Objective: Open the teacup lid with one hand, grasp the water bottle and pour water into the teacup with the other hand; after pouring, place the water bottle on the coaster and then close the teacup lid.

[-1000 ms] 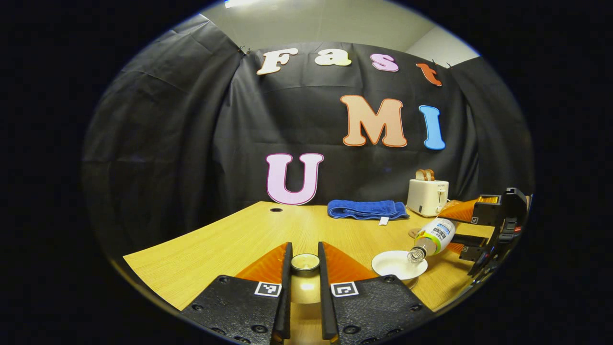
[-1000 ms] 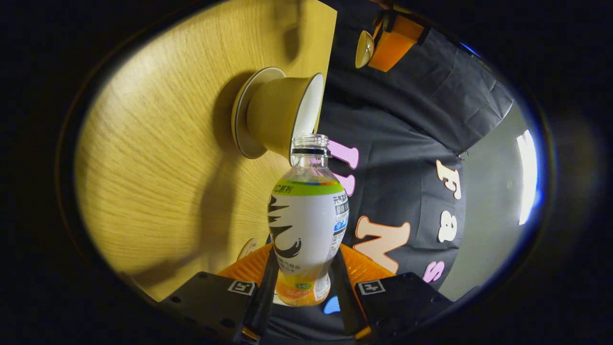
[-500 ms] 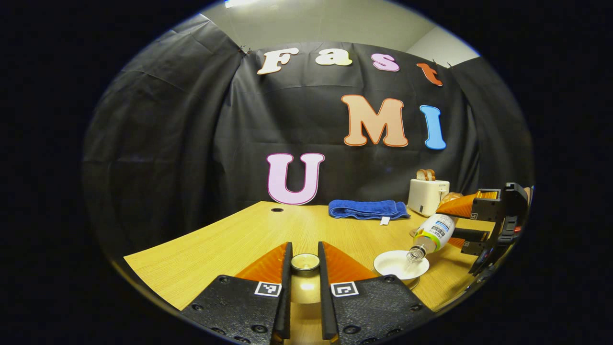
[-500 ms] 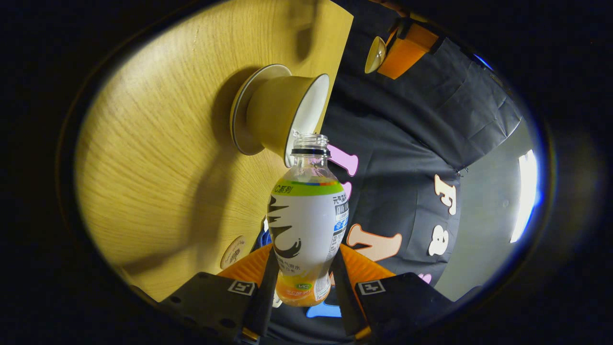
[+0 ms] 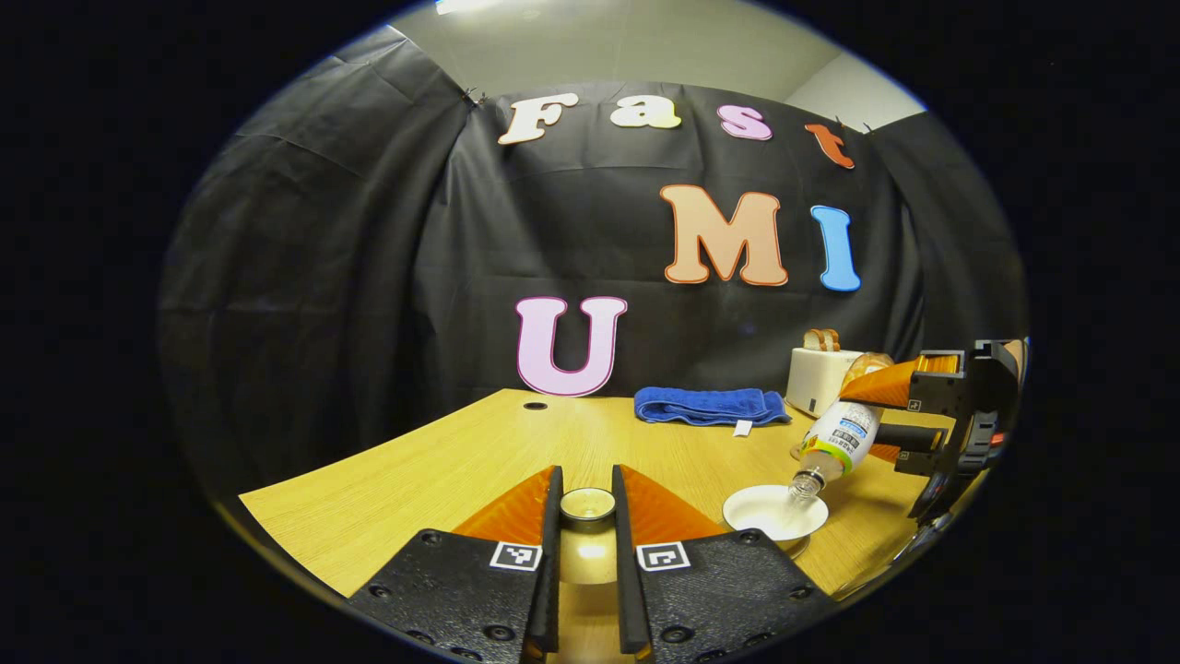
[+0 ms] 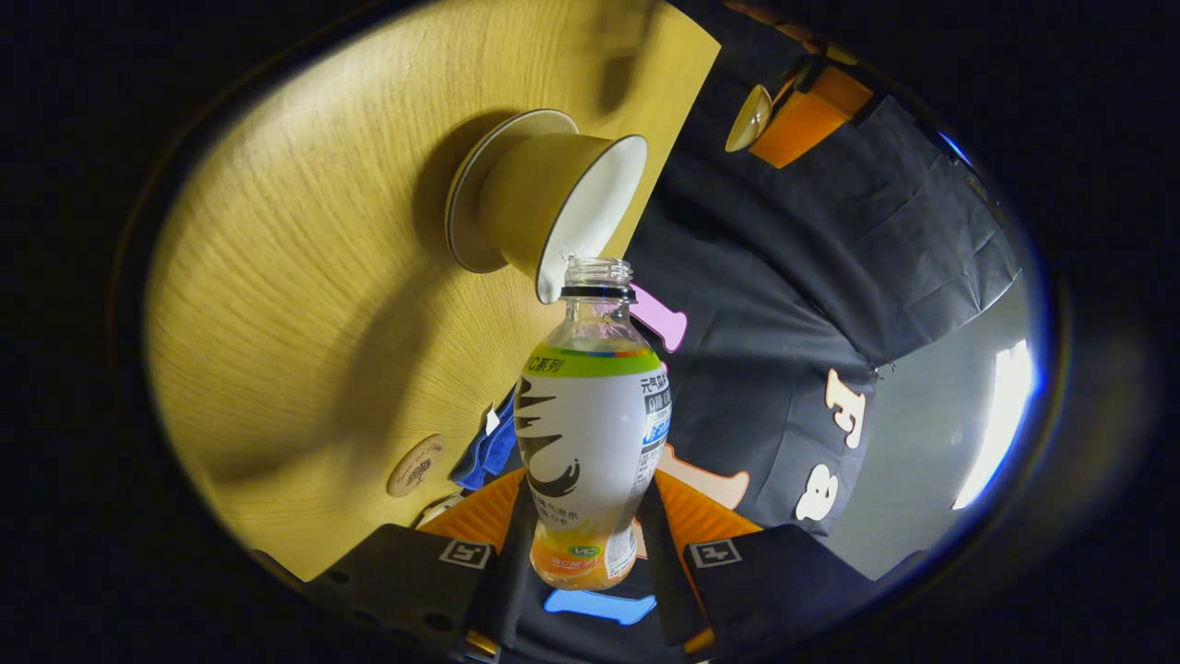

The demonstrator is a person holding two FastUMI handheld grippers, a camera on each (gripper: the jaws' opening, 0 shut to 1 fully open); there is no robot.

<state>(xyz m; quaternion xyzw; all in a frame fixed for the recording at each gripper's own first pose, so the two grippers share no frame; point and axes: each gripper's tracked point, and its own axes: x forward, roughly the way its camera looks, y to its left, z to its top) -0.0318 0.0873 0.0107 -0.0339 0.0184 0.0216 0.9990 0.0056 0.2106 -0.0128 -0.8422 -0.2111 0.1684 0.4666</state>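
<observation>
A: Where's the labelled clear plastic water bottle point(image 6: 593, 433)?

B: Clamped in the right gripper point(image 6: 581, 553), neck tipped over the yellow teacup's point(image 6: 553, 217) white mouth on the wooden counter point(image 6: 304, 277).

A: And the left gripper point(image 5: 586, 563)?

B: Closed on the round yellow teacup lid point(image 5: 587, 505), held aside.

A: Changes?

B: The bottle has tilted steeper; the round cork coaster point(image 6: 417, 466) lies behind it.

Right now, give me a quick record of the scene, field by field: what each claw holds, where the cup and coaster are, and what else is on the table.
left claw: shut on the lid, held above the table
right claw: shut on the bottle, tilted mouth-down over the cup
cup: open, on its saucer
coaster: bare, beside the cup
other items: blue towel, toaster at the back
</observation>
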